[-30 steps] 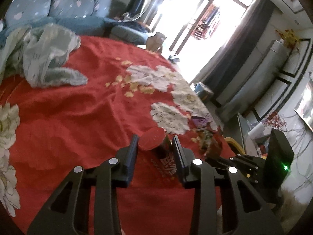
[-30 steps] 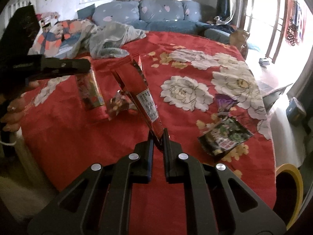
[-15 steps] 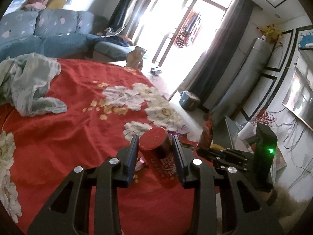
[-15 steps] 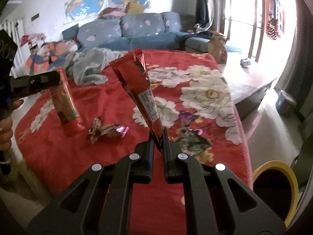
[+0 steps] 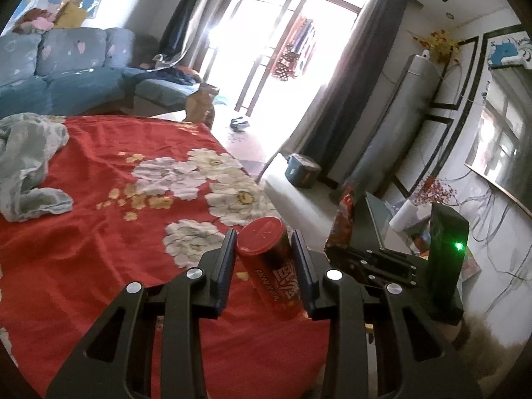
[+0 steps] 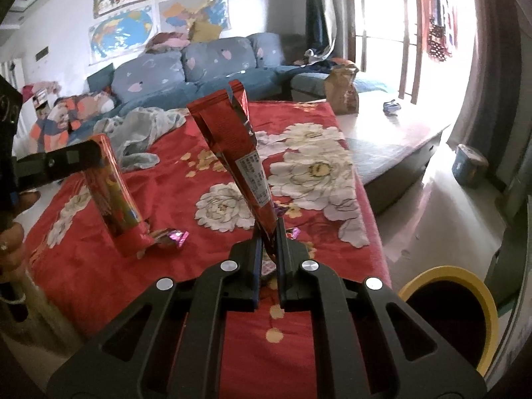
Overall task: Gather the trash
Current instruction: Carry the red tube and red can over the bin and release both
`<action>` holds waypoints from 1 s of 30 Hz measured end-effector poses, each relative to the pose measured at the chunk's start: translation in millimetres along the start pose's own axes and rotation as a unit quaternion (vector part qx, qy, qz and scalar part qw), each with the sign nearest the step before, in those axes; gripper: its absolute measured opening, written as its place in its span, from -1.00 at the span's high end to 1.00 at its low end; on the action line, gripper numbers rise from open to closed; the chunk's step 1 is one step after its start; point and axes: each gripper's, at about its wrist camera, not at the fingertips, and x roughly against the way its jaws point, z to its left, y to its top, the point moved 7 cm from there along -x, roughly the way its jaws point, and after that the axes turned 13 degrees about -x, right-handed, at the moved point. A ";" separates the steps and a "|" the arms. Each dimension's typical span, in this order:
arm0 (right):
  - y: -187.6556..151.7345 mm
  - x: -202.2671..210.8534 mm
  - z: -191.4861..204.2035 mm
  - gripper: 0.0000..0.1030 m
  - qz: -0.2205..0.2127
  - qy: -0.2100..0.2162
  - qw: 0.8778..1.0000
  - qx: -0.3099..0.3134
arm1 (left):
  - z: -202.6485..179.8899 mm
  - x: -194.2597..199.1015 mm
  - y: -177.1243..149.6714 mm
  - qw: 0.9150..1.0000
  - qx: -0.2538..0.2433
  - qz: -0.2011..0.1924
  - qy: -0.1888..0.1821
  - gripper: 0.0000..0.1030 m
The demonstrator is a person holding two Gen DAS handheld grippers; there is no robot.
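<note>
Red floral bedspread point(image 6: 83, 259) serves as landmark for all positions. L gripper point(image 5: 264, 259): jaws at mid width, clamped on a red cylindrical snack can point(image 5: 271, 271), lid end toward cam, can tilted and lifted clear above the near edge of the bedspread; same can seen from the R wrist view at upper left point(image 6: 114, 199), with a hand point(image 6: 10, 249) on the handle. R gripper point(image 6: 267, 242): jaws pinched nearly closed on the lower end of a long red snack wrapper point(image 6: 232, 153), which stands up and leans away, over the bedspread's near edge. Loose trash on the bedspread: purple-foil candy wrapper point(image 6: 171, 236) near its front, just beside the can's base in the R view; further small wrappers partly hidden behind the R fingers, type cannot be told. Yellow-rimmed bin point(image 6: 449, 312) on the floor off the bedspread's near right corner. Grey-green crumpled cloth point(image 5: 23, 166) at the far left of the bedspread; blue sofa point(image 6: 206, 63) beyond its far edge.
</note>
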 end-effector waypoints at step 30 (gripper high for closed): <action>4.5 38.4 -105.1 0.92 -0.045 -0.063 0.991 -0.107 | -96.7 -66.5 7.3 0.994 -0.072 0.027 -0.072 0.39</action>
